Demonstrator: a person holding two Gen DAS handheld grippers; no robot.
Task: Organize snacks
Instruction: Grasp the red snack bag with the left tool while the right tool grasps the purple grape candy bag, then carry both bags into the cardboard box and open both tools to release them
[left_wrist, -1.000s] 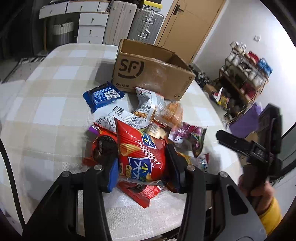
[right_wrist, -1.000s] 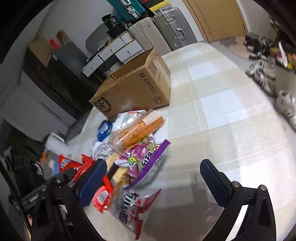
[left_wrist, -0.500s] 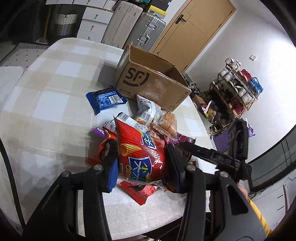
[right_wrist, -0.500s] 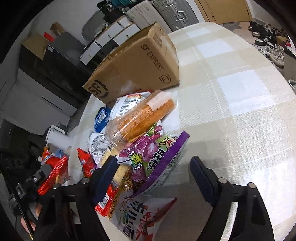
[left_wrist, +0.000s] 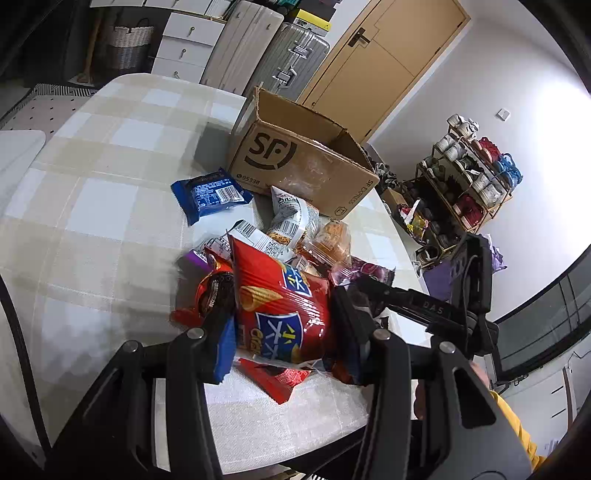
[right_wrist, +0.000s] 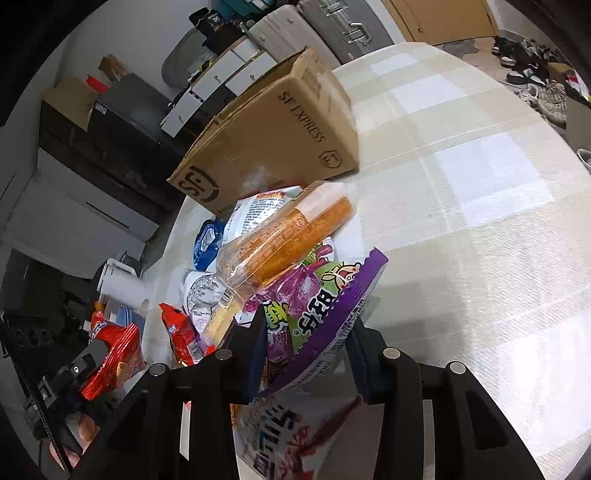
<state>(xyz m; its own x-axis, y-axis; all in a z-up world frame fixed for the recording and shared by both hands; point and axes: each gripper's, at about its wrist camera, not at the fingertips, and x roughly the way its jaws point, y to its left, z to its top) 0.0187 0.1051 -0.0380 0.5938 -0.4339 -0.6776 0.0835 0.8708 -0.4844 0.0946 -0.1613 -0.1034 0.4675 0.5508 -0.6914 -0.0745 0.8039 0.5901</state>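
Fingers, right gripper (right_wrist: 306, 350): just closed onto purple foil candy bag (right_wrist: 325, 295). Left gripper (left_wrist: 284, 332): clamped on red crinkled chip bag (left_wrist: 280, 306), long axis upright. Open brown cardboard box (left_wrist: 295, 162) straight ahead across bench (left_wrist: 92, 221), beyond snack pile.

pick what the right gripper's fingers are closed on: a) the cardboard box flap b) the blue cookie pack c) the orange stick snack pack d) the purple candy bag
d: in the right wrist view the right gripper has its fingers pressed on both sides of the purple candy bag, while the orange stick snack pack lies free on the pile beyond it.
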